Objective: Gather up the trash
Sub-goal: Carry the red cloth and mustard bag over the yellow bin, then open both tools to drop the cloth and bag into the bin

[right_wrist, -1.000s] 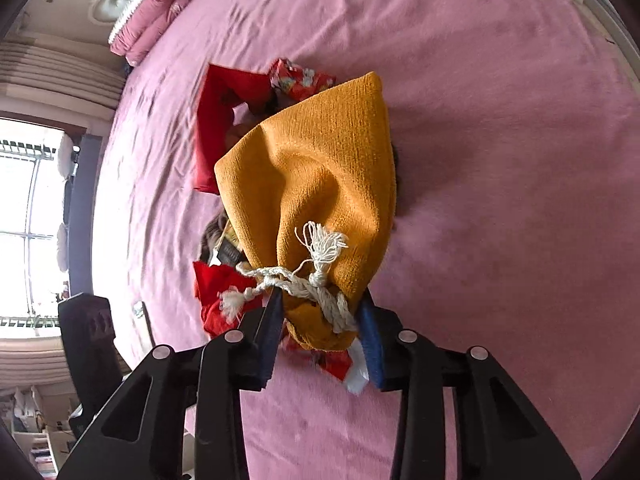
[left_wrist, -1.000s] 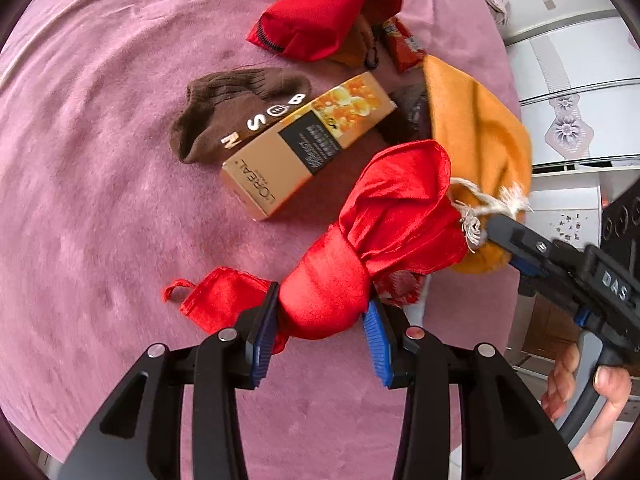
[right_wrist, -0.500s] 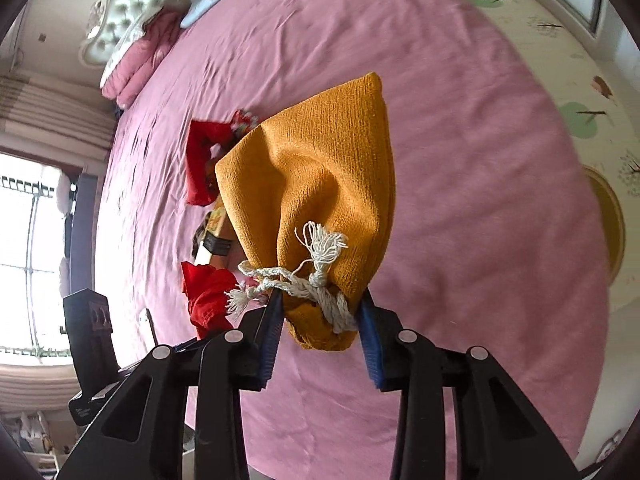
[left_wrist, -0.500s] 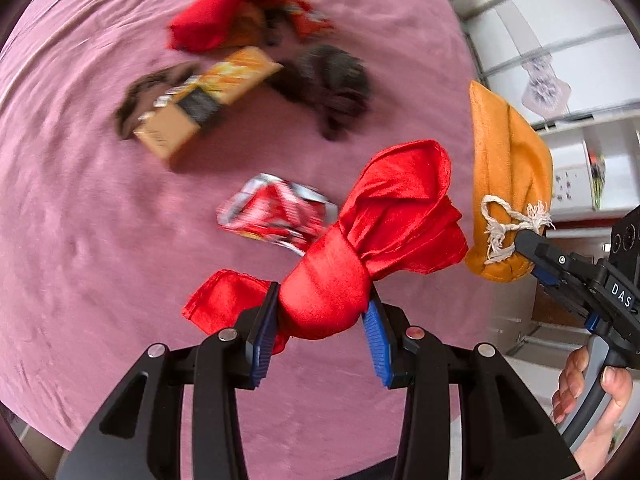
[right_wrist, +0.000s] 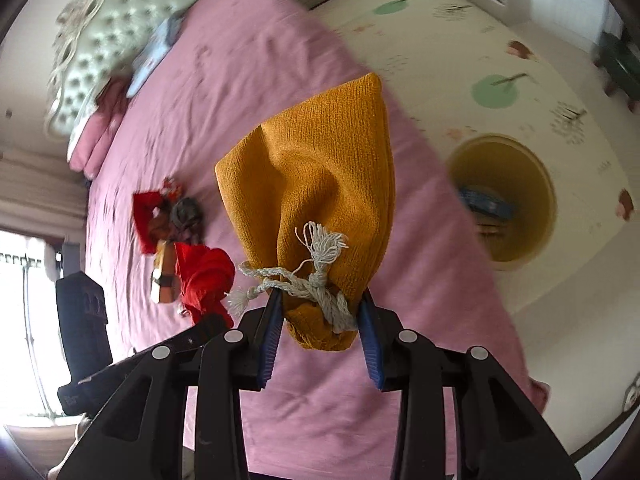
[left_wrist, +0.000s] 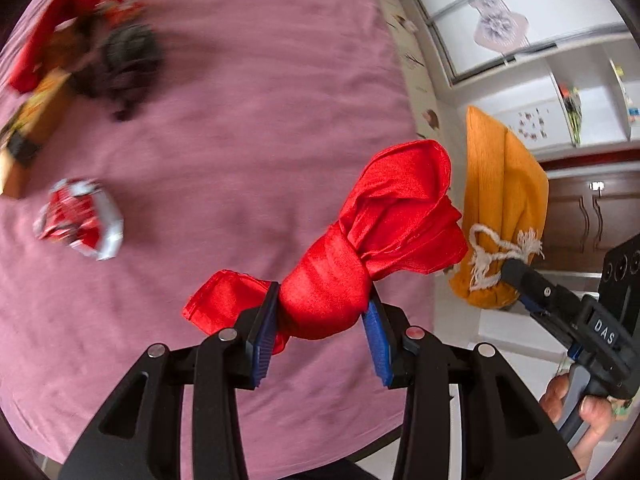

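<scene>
Left tongs (left_wrist: 320, 320) grip red cloth (left_wrist: 360, 248); right tongs (right_wrist: 320, 328) grip orange pouch (right_wrist: 316, 176); yellow bin (right_wrist: 504, 196) beside bed (right_wrist: 248, 92)

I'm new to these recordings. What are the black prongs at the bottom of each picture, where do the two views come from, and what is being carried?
There is no robot. A person holds a hand-operated gripper in each hand, and each gripper has a wide-angle camera looking forward along its two black fingers with blue pads.

In the left view, the left gripper is clamped on a red cloth. To its right you see the right gripper and the person's hand on its handle.

In the right view, the right gripper is clamped on an orange knitted bag tied with white cord.

Below is a pink bedspread. Lying on it are a crumpled red and silver wrapper and a blurred pile with a dark cloth and a cardboard box. A round yellow bin stands on the floor beside the bed.
</scene>
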`<state>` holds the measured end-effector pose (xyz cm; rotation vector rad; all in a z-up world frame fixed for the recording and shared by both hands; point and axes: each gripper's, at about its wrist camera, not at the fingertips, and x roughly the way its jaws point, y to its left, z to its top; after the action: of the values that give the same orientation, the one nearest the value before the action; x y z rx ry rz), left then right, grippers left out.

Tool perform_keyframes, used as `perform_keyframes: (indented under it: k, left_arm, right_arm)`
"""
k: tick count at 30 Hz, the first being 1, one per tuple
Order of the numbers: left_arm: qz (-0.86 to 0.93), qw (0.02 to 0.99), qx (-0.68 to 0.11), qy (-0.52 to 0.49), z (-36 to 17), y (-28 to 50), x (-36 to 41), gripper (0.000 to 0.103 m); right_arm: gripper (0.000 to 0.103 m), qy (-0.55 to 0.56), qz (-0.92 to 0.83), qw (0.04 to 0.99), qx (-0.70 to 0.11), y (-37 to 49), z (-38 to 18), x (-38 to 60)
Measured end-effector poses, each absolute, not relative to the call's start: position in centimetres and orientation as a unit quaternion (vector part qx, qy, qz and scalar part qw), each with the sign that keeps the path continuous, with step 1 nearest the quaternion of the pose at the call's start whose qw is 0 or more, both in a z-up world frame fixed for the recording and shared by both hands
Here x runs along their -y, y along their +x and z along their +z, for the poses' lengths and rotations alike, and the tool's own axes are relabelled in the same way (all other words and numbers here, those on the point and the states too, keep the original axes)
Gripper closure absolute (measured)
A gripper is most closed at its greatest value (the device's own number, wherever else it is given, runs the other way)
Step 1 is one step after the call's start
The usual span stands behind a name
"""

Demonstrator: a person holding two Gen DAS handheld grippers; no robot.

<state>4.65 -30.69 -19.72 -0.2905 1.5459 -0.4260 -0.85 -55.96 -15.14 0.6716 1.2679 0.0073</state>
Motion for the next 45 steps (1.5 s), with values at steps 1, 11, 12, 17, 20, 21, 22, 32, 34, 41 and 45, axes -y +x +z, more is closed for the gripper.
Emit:
perform_keyframes:
  k: [1,11,12,17,20,21,22,32,34,41,45]
  left_arm:
    - [-0.197,0.684,-0.692,-0.125,-19.8,4.7,32.0,0.063]
    - [-0.256,0.66,-0.702,-0.078,-21.3,5.9,44.2,0.063]
    - [-0.26,0.657,-0.703,-0.073,-21.5,6.1,45.5,0.063]
    - [-0.275,0.642,-0.712,-0.069,-22.6,6.7,49.7,0.063]
    - [-0.282,0.634,-0.716,-0.076,-23.3,7.2,52.2,0.063]
    - [-0.285,0.634,-0.715,-0.077,-23.3,7.5,53.2,0.063]
    - [-0.29,0.633,-0.714,-0.08,-23.4,7.8,53.8,0.063]
    - [-0.302,0.646,-0.694,-0.092,-22.1,10.0,57.9,0.011]
    - [-0.303,0.652,-0.69,-0.077,-21.8,9.8,57.3,0.011]
    - [-0.296,0.666,-0.682,-0.06,-20.8,9.4,54.0,0.012]
    - [-0.287,0.675,-0.677,-0.06,-20.0,9.2,51.5,0.012]
  right_arm:
    - [0.068,0.31,-0.002,0.753,-0.58,-1.1,-15.1,56.8]
    - [0.068,0.349,-0.06,0.746,-0.564,-4.2,-16.6,66.5]
    - [0.068,0.353,-0.064,0.745,-0.562,-4.4,-16.8,67.2]
    - [0.068,0.372,-0.089,0.741,-0.551,-4.7,-17.5,70.9]
    - [0.067,0.381,-0.1,0.739,-0.546,-4.5,-17.9,72.9]
    - [0.067,0.383,-0.103,0.74,-0.544,-4.4,-17.9,73.6]
    - [0.067,0.382,-0.106,0.741,-0.542,-4.2,-17.8,73.9]
    - [0.048,0.385,-0.141,0.756,-0.511,-4.6,-16.7,77.9]
    - [0.049,0.388,-0.138,0.756,-0.509,-4.7,-16.6,77.9]
    - [0.049,0.381,-0.122,0.755,-0.52,-4.1,-16.4,76.3]
    - [0.049,0.37,-0.1,0.76,-0.524,-3.2,-15.5,74.0]
